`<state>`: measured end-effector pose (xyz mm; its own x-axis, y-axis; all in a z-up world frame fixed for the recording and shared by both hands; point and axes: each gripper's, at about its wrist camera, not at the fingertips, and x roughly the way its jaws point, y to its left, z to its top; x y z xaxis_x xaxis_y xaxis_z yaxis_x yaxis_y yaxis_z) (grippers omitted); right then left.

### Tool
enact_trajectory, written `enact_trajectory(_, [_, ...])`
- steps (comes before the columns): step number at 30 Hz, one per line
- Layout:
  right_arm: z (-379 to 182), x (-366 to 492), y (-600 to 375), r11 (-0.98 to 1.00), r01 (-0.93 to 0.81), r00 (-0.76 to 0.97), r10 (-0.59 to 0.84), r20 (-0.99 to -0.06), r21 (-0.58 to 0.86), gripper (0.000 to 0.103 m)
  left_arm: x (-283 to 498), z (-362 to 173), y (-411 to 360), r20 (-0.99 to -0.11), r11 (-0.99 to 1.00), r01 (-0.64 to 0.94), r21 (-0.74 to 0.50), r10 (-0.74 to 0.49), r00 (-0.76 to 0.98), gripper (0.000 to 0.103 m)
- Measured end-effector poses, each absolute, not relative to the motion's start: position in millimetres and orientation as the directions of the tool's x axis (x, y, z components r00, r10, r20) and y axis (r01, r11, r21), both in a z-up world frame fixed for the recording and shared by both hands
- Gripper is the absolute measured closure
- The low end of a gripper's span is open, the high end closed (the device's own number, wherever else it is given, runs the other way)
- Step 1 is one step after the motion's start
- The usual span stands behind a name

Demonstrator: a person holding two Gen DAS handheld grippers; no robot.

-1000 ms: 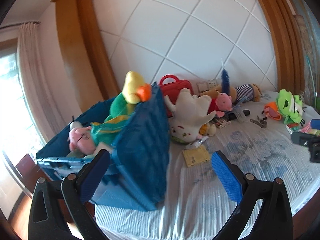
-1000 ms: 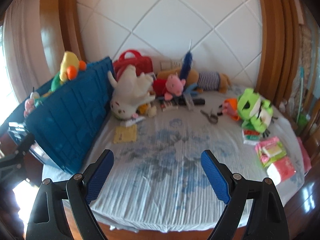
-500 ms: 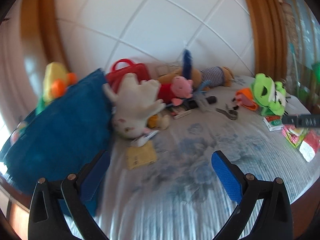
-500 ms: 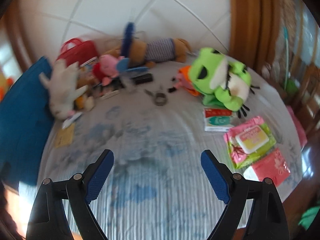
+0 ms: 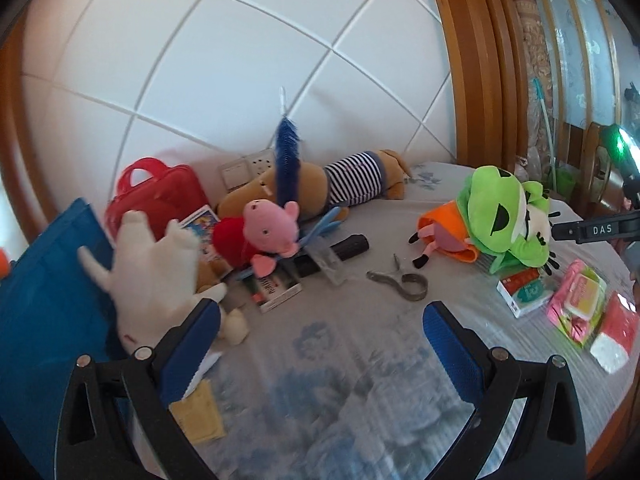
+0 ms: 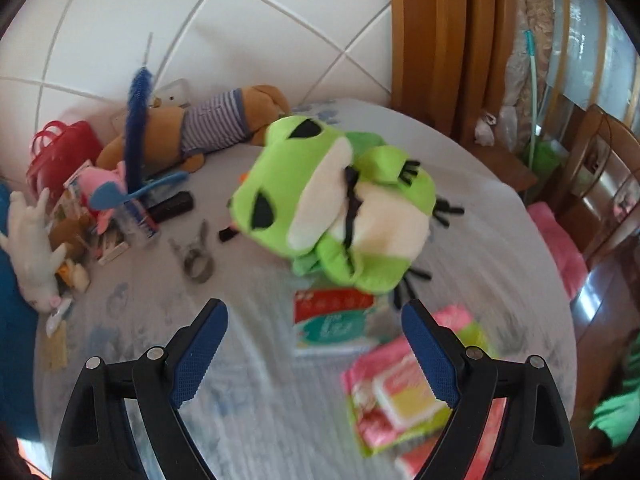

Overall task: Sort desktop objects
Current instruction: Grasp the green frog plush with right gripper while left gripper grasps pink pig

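Green frog plush (image 6: 340, 204) lies on the cloth-covered counter (image 6: 256, 380), landmark for the rest. Just in front of it sits a red-and-teal box (image 6: 334, 320); beyond that, pink wipe packs (image 6: 400, 392). Left of the frog lie metal clippers (image 5: 400, 284) and a pink pig plush (image 5: 268, 228). Right gripper (image 6: 314, 356) hovers before the frog, jaws wide apart, empty. Left gripper (image 5: 322, 344) hovers likewise, jaws apart.
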<state>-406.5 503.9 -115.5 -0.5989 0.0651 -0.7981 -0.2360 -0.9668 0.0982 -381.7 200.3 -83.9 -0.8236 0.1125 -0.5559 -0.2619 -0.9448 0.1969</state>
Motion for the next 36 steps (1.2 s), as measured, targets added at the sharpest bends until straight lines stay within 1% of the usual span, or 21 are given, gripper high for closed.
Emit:
enact_trajectory(2, [-125, -421, 516, -0.972, -0.221, -0.567, 0.06, -0.821, 0.082, 0.014, -392, -89, 214, -0.57, -0.942, -0.28, 0.183, 0.13, -0.812, 0.0])
enact_trajectory(5, [-134, -436, 523, -0.987, -0.16, -0.544, 0.1, -0.833, -0.015, 0.014, -406, -97, 235, -0.577, -0.94, -0.28, 0.195, 0.121, -0.808, 0.0])
enact_trajectory(8, [-130, -452, 529, -0.991, -0.077, -0.561, 0.134, -0.817, -0.11, 0.014, -418, -104, 247, -0.599, -0.945, -0.279, 0.173, 0.124, -0.791, 0.0])
enact_trajectory(10, [-122, -462, 537, -0.989, -0.014, -0.595, 0.128, -0.794, -0.149, 0.014, -424, -108, 254, -0.608, -0.947, -0.274, 0.165, 0.121, -0.785, 0.0])
enact_trajectory(13, [-118, -479, 552, -0.976, 0.034, -0.615, 0.148, -0.775, -0.213, 0.014, -431, -113, 262, -0.617, -0.951, -0.261, 0.168, 0.106, -0.78, 0.0])
enact_trajectory(23, [-141, -534, 593, -0.95, 0.229, -0.528, 0.06, -0.847, -0.21, 0.014, -440, -125, 273, -0.644, -0.951, -0.234, 0.204, 0.05, -0.763, 0.0])
enact_trajectory(25, [-147, -544, 599, -0.943, 0.262, -0.511, 0.044, -0.858, -0.204, 0.016, -442, -127, 274, -0.648, -0.951, -0.227, 0.21, 0.039, -0.761, 0.0])
enact_trajectory(26, [-151, -547, 599, -0.944, 0.271, -0.507, 0.027, -0.862, -0.189, 0.019, -443, -128, 275, -0.649, -0.951, -0.225, 0.212, 0.035, -0.76, 0.0])
enact_trajectory(28, [-159, -551, 598, -0.948, 0.289, -0.494, -0.026, -0.869, -0.136, 0.033, -446, -129, 278, -0.651, -0.951, -0.227, 0.212, 0.036, -0.759, 0.0])
enact_trajectory(29, [-162, -553, 598, -0.951, 0.287, -0.484, -0.041, -0.874, -0.114, 0.058, -448, -130, 280, -0.652, -0.95, -0.228, 0.212, 0.036, -0.758, 0.0])
enact_trajectory(30, [-163, -553, 599, -0.956, 0.272, -0.481, -0.036, -0.876, -0.11, 0.065, -449, -130, 282, -0.652, -0.95, -0.229, 0.213, 0.037, -0.757, 0.0])
enact_trajectory(32, [-159, -547, 602, -0.963, 0.253, -0.498, -0.048, -0.866, -0.092, 0.072, -452, -132, 285, -0.654, -0.949, -0.232, 0.213, 0.037, -0.755, 0.0])
enact_trajectory(36, [-147, -525, 606, -0.974, 0.216, -0.531, -0.061, -0.845, -0.065, 0.075, -469, -136, 305, -0.664, -0.943, -0.278, 0.181, 0.091, -0.742, 0.0])
